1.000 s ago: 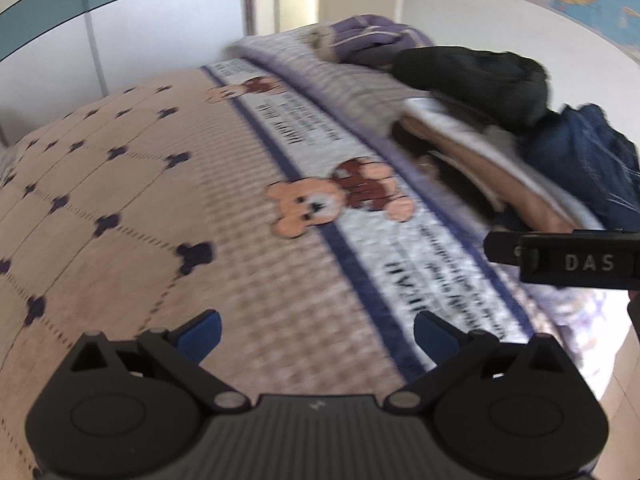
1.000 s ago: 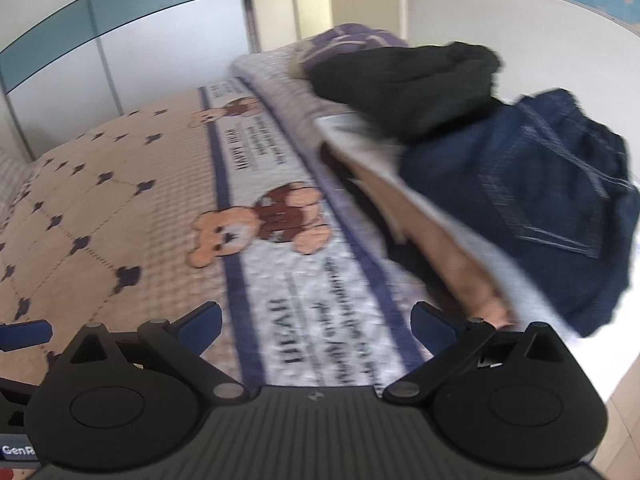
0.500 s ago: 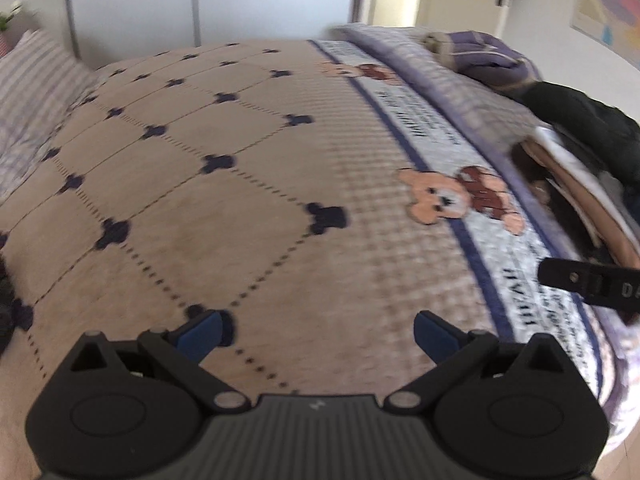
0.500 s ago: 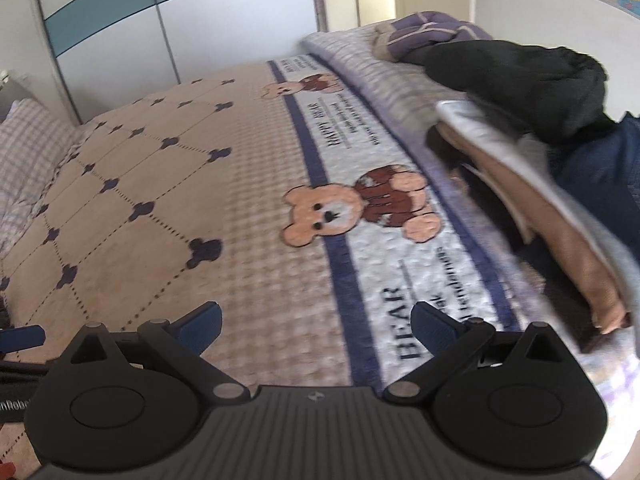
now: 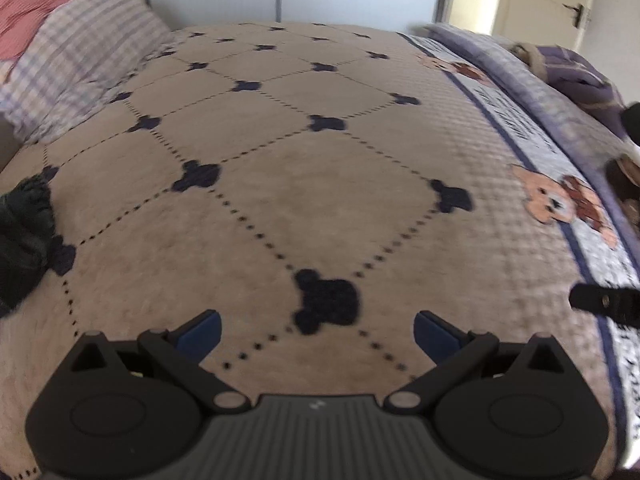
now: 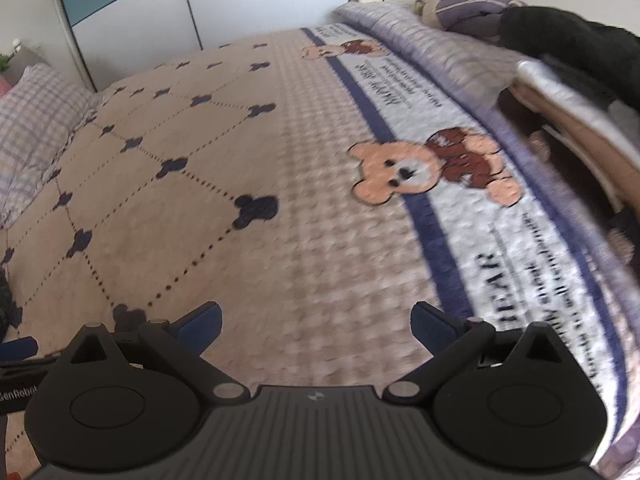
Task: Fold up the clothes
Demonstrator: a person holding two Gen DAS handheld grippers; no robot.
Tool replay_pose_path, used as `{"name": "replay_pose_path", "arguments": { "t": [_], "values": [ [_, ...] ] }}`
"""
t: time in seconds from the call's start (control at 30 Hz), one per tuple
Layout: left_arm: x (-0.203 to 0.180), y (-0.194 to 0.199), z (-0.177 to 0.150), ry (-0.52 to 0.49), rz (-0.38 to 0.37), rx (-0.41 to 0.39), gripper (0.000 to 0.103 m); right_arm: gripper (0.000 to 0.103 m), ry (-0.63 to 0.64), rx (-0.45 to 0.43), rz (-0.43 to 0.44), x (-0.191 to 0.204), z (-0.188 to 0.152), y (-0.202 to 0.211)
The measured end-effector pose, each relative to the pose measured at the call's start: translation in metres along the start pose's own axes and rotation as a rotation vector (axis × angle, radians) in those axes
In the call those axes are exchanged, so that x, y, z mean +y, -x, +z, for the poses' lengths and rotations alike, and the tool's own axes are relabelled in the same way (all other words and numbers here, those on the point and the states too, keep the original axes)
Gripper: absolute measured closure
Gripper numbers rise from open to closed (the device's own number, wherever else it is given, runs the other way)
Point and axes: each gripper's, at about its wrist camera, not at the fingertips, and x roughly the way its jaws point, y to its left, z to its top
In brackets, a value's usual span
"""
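A dark knitted garment (image 5: 22,240) lies at the bed's left edge in the left wrist view. A pile of clothes sits along the right side: a black garment (image 6: 568,40), a beige and white folded piece (image 6: 580,116) and a purple bundle (image 6: 472,4). My left gripper (image 5: 316,330) hovers open over the tan bedspread (image 5: 300,184), nothing between its blue fingertips. My right gripper (image 6: 316,322) is also open and empty above the bedspread (image 6: 260,264), left of the bear print (image 6: 432,170). A tip of the right gripper shows at the left view's right edge (image 5: 604,302).
A checked pillow (image 5: 76,60) and a red one (image 5: 28,4) lie at the head of the bed. White and teal wardrobe doors (image 6: 200,4) stand behind, with a door (image 5: 560,4) at the back right.
Both grippers have swung left, away from the clothes pile. The jeans have left the right view, and the pillows and dark garment at left have come into view. Both stay open.
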Motion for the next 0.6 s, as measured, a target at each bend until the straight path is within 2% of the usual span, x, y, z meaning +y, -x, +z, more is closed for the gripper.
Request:
{"name": "replay_pose_path", "arguments": {
  "t": [0.27,0.6],
  "values": [
    [0.031,-0.036,-0.017,0.066,0.053,-0.046,0.0,0.0,0.035,-0.001,0.012,0.026,-0.029,-0.049],
    [0.043,-0.064,-0.032,0.069,0.109,-0.152,0.0,0.0,0.098,-0.068,0.021,0.044,-0.053,-0.092]
  ]
}}
